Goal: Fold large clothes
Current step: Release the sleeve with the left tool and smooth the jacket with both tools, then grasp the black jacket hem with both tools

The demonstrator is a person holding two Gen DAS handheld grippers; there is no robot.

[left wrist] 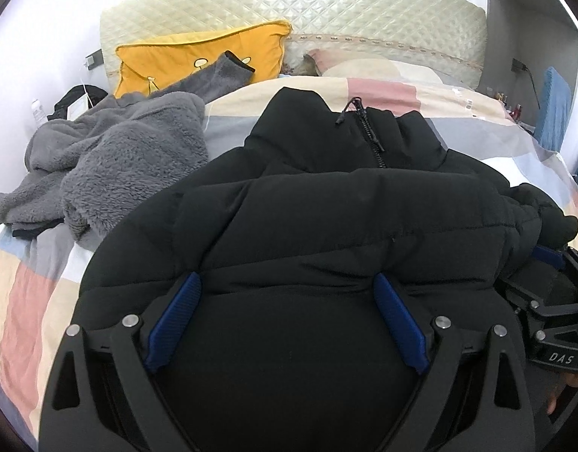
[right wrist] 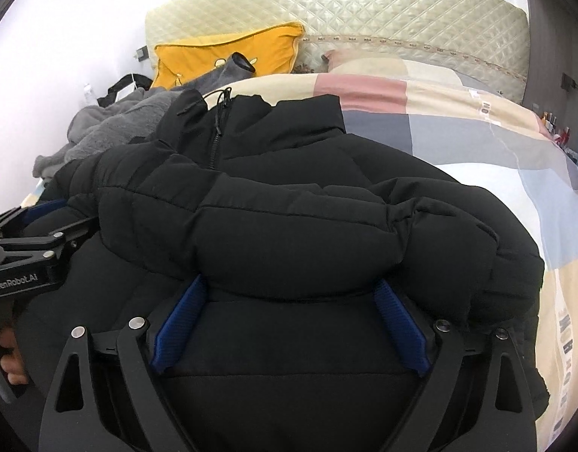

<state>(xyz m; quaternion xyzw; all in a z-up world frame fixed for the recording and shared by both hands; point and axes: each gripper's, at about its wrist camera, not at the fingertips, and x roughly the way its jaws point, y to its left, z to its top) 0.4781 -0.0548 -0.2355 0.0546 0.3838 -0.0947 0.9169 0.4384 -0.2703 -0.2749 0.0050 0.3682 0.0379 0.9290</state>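
Observation:
A black puffer jacket (left wrist: 326, 218) lies on the bed, collar and zipper toward the headboard, with padded parts folded across its body. It also shows in the right wrist view (right wrist: 289, 226). My left gripper (left wrist: 287, 290) is open, its blue pads spread wide over the jacket's near edge. My right gripper (right wrist: 289, 293) is open too, its pads spread at the jacket's near right part under a folded sleeve. The right gripper also shows at the right edge of the left wrist view (left wrist: 552, 301), and the left gripper at the left edge of the right wrist view (right wrist: 25, 241).
A grey fleece garment (left wrist: 112, 158) lies heaped left of the jacket. A yellow pillow (left wrist: 202, 56) leans on the quilted cream headboard (left wrist: 326, 11). The checked bedspread (left wrist: 402, 94) covers the bed. A dark bag (left wrist: 78, 101) sits at the far left.

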